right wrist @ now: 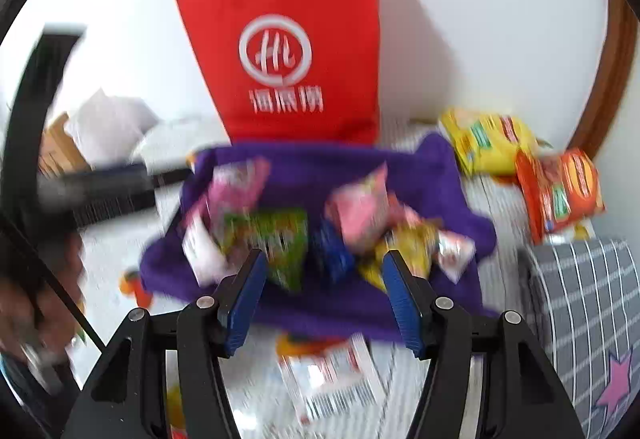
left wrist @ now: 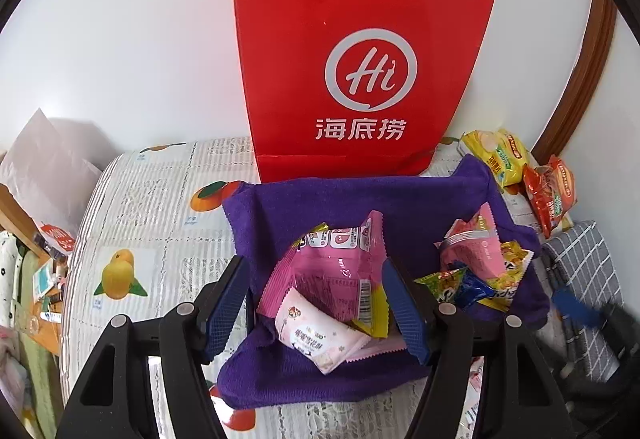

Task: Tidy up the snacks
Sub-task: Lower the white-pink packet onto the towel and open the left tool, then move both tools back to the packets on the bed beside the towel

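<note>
in the left wrist view, 1 red paper carrier bag with a white "hi" logo (left wrist: 352,51) stands upright against the white wall. taking that bag as the landmark, 1 purple cloth (left wrist: 320,199) lies spread just in front of its base on the fruit-print table cover (left wrist: 132,239). on the cloth's near left part sits 1 large pink foil snack packet (left wrist: 340,271), its long axis running from the bag toward the camera, barcode side up. 1 small pale pink and white wrapped cake (left wrist: 316,335) lies across its near end, tilted. the left gripper (left wrist: 320,307) hangs with its 2 blue-padded fingers spread wide on either side of these 2 packets, gripping nothing. to the right on the cloth is a loose heap: 1 pink packet (left wrist: 472,251), 1 yellow packet (left wrist: 512,271), 1 green sachet (left wrist: 444,283) and 1 blue sachet (left wrist: 474,289). right of the bag, off the cloth, lie 1 yellow crisp bag (left wrist: 500,155) and 1 orange-red crisp bag (left wrist: 548,191), side by side.

the right wrist view is motion-blurred. the right gripper (right wrist: 324,291) has its 2 blue fingers standing wide apart, empty, over the near edge of the cloth (right wrist: 320,167) in front of the bag (right wrist: 288,47). between them show 1 green packet (right wrist: 284,243) and 1 blue sachet (right wrist: 332,251); pink packets (right wrist: 360,211) lie just beyond. 1 white packet with a barcode (right wrist: 332,379) lies nearer the camera, off the cloth. the yellow bag (right wrist: 488,143) and orange bag (right wrist: 560,191) lie right of the landmark.
</note>
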### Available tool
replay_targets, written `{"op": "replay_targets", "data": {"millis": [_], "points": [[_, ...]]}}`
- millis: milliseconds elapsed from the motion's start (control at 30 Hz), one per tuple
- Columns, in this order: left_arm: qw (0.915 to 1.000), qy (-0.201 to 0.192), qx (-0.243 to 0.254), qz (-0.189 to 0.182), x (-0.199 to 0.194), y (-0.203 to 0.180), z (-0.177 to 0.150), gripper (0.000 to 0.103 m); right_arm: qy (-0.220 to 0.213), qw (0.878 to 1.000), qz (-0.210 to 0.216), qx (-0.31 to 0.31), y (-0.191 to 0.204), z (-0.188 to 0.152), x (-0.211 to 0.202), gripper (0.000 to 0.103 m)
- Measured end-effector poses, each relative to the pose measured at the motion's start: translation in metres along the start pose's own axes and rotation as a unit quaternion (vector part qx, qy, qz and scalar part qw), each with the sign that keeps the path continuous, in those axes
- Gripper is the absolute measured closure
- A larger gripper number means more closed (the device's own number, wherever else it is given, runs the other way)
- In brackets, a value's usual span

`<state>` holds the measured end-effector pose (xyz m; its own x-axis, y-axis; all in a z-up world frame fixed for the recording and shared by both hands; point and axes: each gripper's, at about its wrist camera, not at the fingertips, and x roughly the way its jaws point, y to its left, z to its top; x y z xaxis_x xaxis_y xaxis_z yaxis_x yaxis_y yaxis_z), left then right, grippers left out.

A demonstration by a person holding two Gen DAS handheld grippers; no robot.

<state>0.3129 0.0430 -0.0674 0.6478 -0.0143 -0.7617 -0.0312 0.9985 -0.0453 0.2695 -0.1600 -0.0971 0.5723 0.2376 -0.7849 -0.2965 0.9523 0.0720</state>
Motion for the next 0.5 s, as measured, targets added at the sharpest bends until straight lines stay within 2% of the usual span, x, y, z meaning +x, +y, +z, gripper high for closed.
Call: {"op": "replay_targets", "data": {"millis": [233,333,500], "points": [[0.9998,-0.011,0.001,-0.015,-0.02,-0.002,-0.015,0.037,0.037,0.999,0.003,-0.012,-0.007,-0.052,0.01,0.043],[0.9996,-0.005,0.01,-0.025,-0.023,-0.003,-0.03,0.036,0.044,0.999,0.007,-0.014,-0.009,-0.065,0.023,0.029],[0.9996,0.007,0.022,-0.015,-0.023,0.0,-0.055,0.036,0.054,0.998,0.004,-0.023,-0.008,-0.079,0.042,0.028]]}}
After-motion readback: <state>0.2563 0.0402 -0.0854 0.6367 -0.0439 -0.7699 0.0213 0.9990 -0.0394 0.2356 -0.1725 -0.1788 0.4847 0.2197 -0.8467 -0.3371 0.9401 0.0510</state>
